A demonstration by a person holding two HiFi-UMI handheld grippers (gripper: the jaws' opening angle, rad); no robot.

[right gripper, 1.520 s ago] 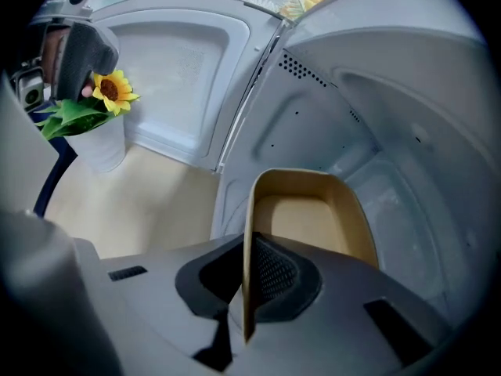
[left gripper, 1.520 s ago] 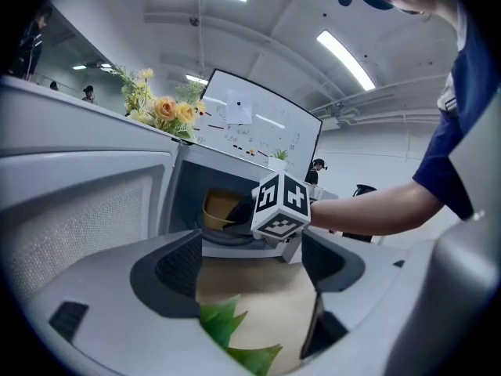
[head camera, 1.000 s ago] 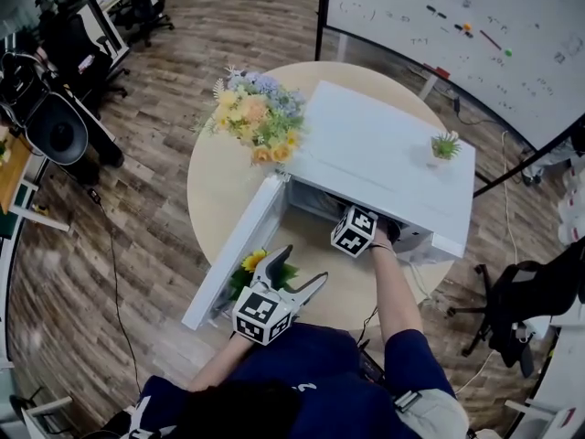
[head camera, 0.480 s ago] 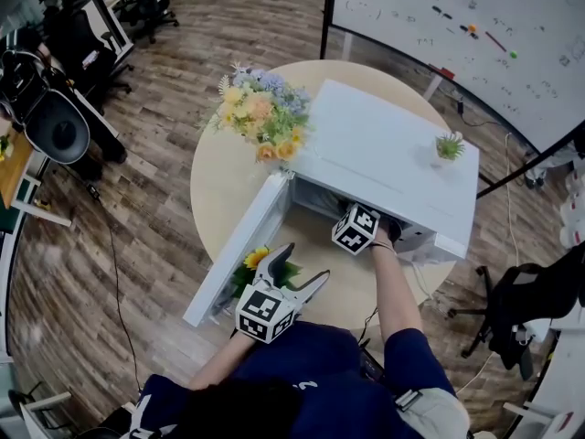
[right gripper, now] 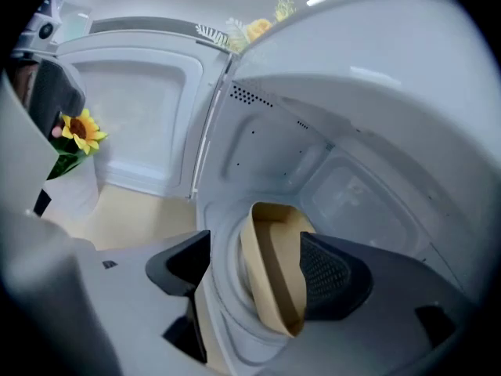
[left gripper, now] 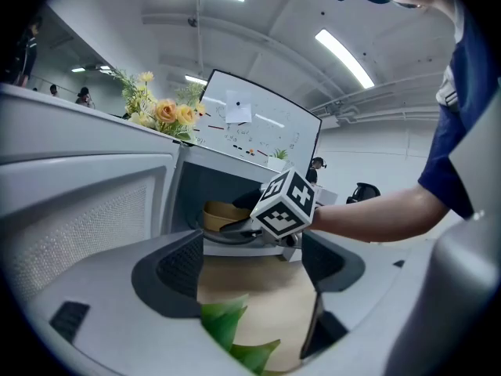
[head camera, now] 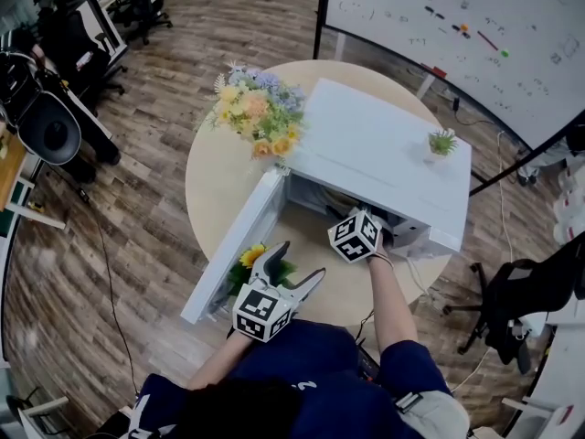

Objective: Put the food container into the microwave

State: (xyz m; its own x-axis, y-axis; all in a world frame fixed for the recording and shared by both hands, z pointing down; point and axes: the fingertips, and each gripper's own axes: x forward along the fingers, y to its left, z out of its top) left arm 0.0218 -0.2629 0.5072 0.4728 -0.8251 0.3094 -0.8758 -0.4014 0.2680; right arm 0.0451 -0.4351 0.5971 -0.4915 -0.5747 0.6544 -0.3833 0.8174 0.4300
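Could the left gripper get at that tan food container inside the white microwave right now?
Probably not directly. The left gripper hangs open in front of the white microwave, but the right gripper and forearm stand across the opening, right before the tan food container.

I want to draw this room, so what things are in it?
Microwave: one, white, on the round table, door open.
Food container: one, tan, inside the microwave.
Table: one, beige, under the microwave.
Flower bouquet: one, yellow and purple, on the table.
Small plant: one, green, on top of the microwave.
Sunflower: one, yellow, by the open door.
Whiteboard: one, white, behind the table.
Left claw: one, grey, open, near the sunflower.
Right claw: one, grey, open, in front of the container.
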